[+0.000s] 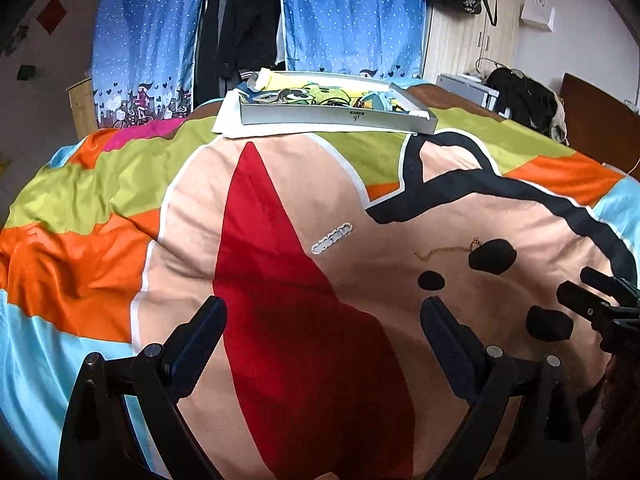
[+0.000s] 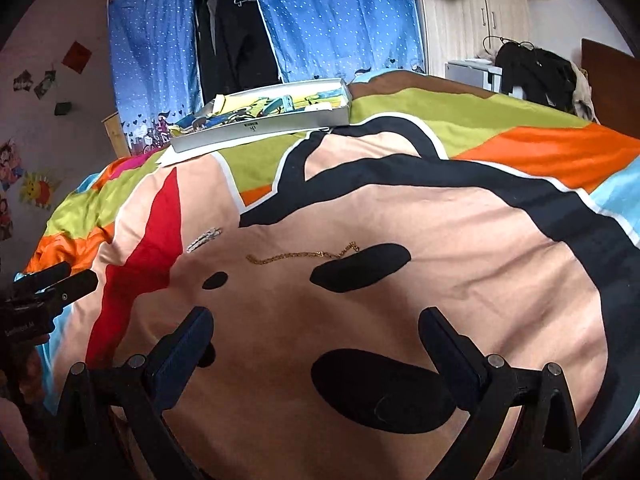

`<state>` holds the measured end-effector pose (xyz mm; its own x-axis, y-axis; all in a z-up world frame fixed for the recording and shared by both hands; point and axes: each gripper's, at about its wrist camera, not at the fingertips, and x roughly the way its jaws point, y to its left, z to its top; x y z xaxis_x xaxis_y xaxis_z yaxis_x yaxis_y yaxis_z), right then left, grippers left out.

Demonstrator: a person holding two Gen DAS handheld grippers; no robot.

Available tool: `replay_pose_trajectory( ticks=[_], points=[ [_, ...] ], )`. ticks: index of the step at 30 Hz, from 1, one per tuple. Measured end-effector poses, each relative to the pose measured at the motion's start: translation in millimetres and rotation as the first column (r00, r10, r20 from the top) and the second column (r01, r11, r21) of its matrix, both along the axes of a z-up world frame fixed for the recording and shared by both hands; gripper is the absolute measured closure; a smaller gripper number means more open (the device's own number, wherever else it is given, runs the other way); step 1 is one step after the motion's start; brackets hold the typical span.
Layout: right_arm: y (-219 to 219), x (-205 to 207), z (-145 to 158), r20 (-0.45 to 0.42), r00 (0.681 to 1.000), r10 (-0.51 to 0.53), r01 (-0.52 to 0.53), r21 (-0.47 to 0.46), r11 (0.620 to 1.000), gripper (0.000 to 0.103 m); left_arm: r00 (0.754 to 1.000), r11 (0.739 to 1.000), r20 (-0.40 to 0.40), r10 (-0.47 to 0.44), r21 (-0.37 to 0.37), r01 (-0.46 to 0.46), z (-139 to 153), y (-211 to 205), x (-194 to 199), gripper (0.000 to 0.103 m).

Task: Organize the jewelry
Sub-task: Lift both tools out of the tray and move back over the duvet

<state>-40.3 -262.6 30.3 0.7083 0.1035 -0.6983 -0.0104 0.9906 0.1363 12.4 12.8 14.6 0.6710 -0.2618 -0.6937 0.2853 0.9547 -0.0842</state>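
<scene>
A bedroom is shown, with a bright patchwork quilt (image 1: 100, 184) spread over the bed. At twelve o'clock on it a shallow grey box (image 1: 336, 114) is seen, well apart from the jewelry. A silver bracelet (image 1: 332, 238) lies nearer, with a thin gold chain (image 2: 304, 257) at its three o'clock. The left gripper (image 1: 324, 312) and right gripper (image 2: 316, 324) are both held spread and empty. The chain is probably best pinched low, at a bunched part, so that it is lifted cleanly.
</scene>
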Motion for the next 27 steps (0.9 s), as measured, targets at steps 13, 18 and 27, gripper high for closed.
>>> replay_pose_trajectory(
  ticks=[13, 18, 27],
  points=[
    [-3, 20, -22, -0.089, 0.995, 0.053, -0.048, 0.054, 0.997, 0.000, 0.997, 0.995, -0.083, 0.002, 0.099, 0.007, -25, -9, 39, 0.008],
    [0, 30, -31, -0.119, 0.990, 0.075, -0.069, 0.058, 0.996, 0.000, 0.994, 0.994, -0.112, 0.014, 0.108, -0.002, -31, -9, 59, 0.008],
    [-8, 56, -44, -0.168, 0.984, 0.059, -0.059, 0.001, 0.998, 0.000, 0.992, 0.990, -0.127, 0.008, 0.144, 0.011, -40, -14, 83, 0.008]
  ],
)
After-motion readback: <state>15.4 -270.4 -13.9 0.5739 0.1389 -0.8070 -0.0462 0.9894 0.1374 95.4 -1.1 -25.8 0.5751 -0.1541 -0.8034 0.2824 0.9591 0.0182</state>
